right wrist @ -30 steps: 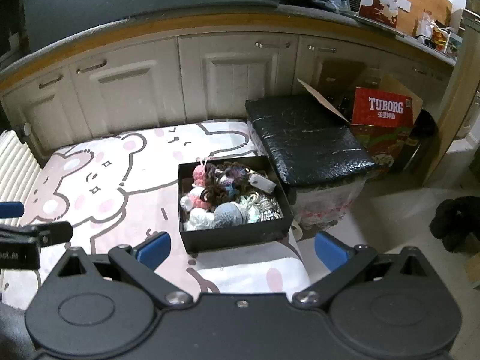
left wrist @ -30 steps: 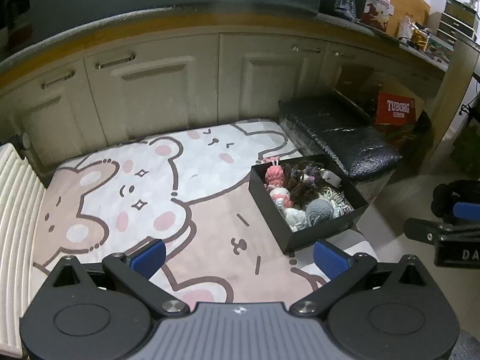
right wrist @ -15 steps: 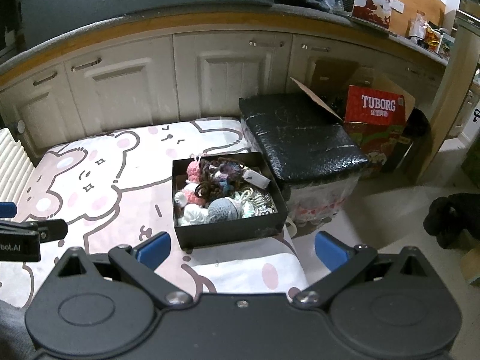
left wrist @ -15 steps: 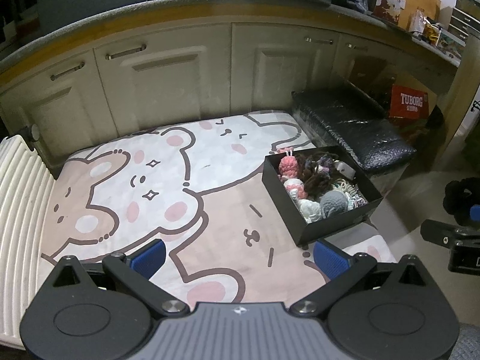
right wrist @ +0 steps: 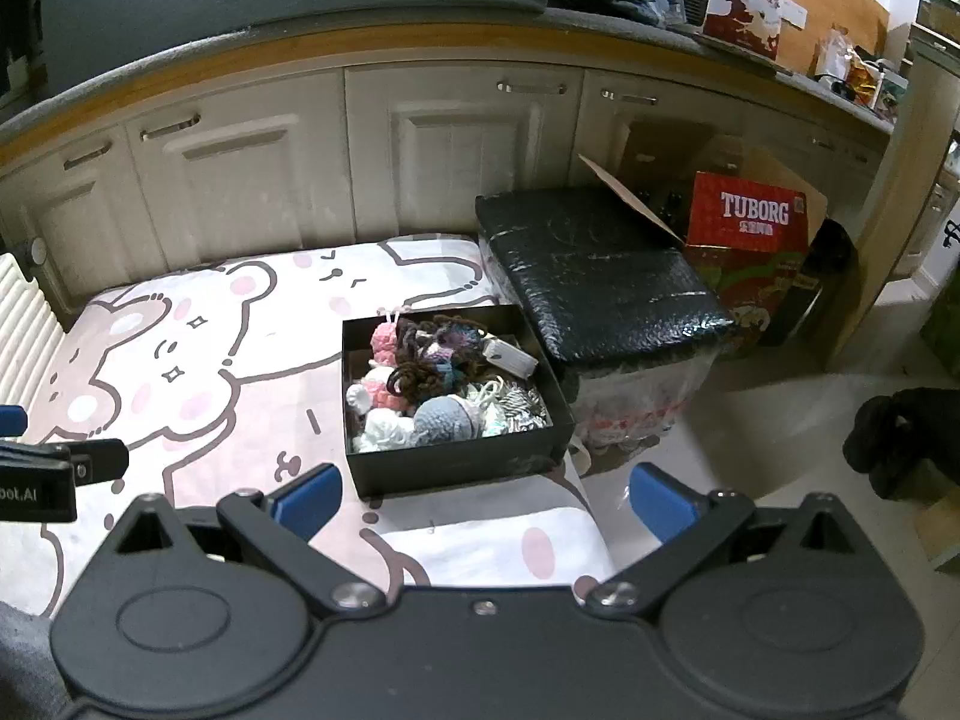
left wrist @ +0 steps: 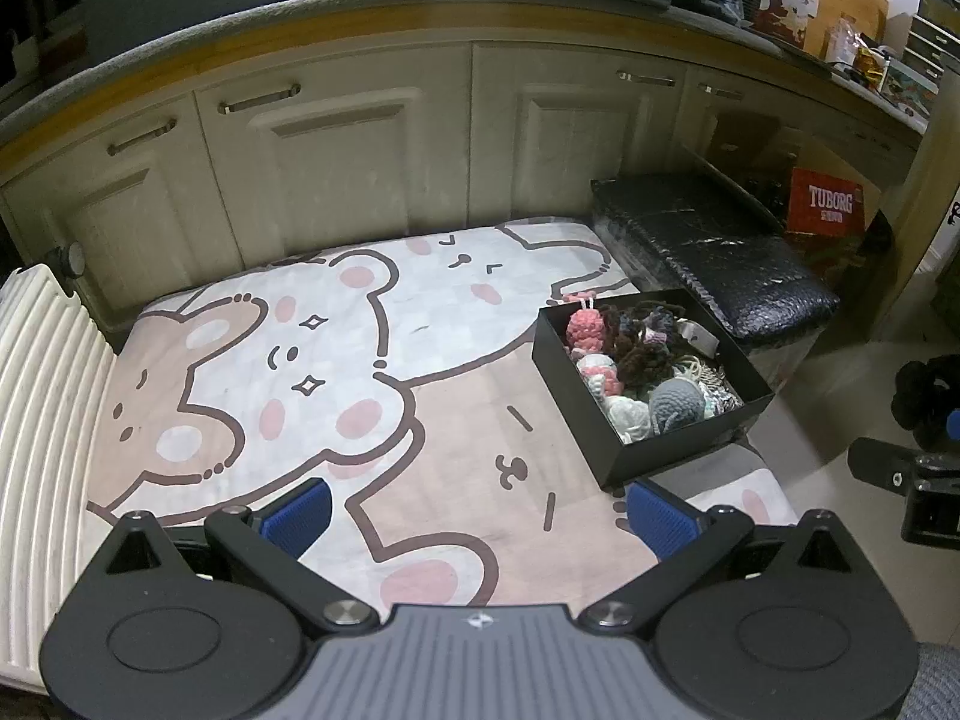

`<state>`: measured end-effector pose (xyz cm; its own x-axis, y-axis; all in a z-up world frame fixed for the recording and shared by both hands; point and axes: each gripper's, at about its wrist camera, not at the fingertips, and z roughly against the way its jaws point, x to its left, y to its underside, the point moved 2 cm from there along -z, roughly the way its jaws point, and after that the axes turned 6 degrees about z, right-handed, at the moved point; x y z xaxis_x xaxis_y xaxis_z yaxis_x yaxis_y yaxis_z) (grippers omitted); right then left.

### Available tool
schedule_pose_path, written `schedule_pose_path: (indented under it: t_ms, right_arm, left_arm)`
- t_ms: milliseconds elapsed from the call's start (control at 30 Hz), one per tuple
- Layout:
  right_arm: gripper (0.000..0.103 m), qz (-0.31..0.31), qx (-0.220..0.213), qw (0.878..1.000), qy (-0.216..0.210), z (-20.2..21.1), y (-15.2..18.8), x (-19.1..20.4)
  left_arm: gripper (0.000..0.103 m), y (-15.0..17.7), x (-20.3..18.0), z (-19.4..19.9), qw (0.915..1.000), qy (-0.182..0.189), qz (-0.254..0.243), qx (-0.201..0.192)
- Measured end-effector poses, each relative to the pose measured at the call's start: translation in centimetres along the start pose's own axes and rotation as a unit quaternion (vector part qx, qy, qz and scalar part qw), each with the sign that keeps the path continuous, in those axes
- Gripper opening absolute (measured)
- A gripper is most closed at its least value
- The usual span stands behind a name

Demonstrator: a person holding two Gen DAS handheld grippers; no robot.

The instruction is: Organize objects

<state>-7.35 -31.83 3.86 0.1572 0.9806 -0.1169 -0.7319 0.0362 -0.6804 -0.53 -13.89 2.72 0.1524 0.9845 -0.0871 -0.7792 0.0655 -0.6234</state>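
Observation:
A black open box (left wrist: pixel 606 444) (right wrist: pixel 420 468) sits at the right edge of a cartoon bear mat (left wrist: pixel 336 360) (right wrist: pixel 198 360). It holds several crocheted items: a pink one (left wrist: pixel 585 327) (right wrist: pixel 384 339), a brown yarn tangle (left wrist: pixel 645 354) (right wrist: pixel 420 375), a grey-blue one (left wrist: pixel 675 402) (right wrist: pixel 444 417) and a white one (right wrist: pixel 384 426). My left gripper (left wrist: pixel 477 513) is open and empty above the mat's near edge, left of the box. My right gripper (right wrist: pixel 483 498) is open and empty, just in front of the box.
Cream cabinets (left wrist: pixel 372 168) line the back. A black wrapped bin (right wrist: pixel 600 276) stands right of the mat, with a red Tuborg carton (right wrist: pixel 753 222) behind it. A white ribbed radiator (left wrist: pixel 36 396) is at the left. A black object (right wrist: pixel 900 438) lies on the floor at right.
Both grippers have drawn back and up a little, so the box and mat look smaller and farther off. Both stay open and empty.

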Motion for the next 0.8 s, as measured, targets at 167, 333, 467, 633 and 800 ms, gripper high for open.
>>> schedule_pose_path:
  t_ms: [167, 333, 467, 633, 800]
  right_arm:
    - [0.103, 0.002, -0.001, 1.0, 0.001, 0.05, -0.02, 0.13]
    - [0.103, 0.004, -0.002, 1.0, 0.001, 0.05, -0.05, 0.19]
    - [0.103, 0.004, -0.002, 1.0, 0.001, 0.1, -0.05, 0.24]
    - [0.103, 0.003, -0.002, 1.0, 0.0, 0.12, -0.05, 0.27]
    - [0.103, 0.002, -0.001, 1.0, -0.002, 0.08, -0.09, 0.32]
  left_arm:
    - [0.103, 0.02, 0.04, -0.02, 1.0, 0.0, 0.0, 0.0]
    - [0.103, 0.03, 0.1, -0.02, 1.0, 0.0, 0.0, 0.001]
    - [0.103, 0.13, 0.17, 0.0, 1.0, -0.002, -0.001, 0.0]
    - [0.103, 0.13, 0.19, -0.02, 1.0, -0.002, -0.001, 0.0]
    - [0.103, 0.15, 0.17, -0.01, 1.0, -0.002, -0.001, 0.0]
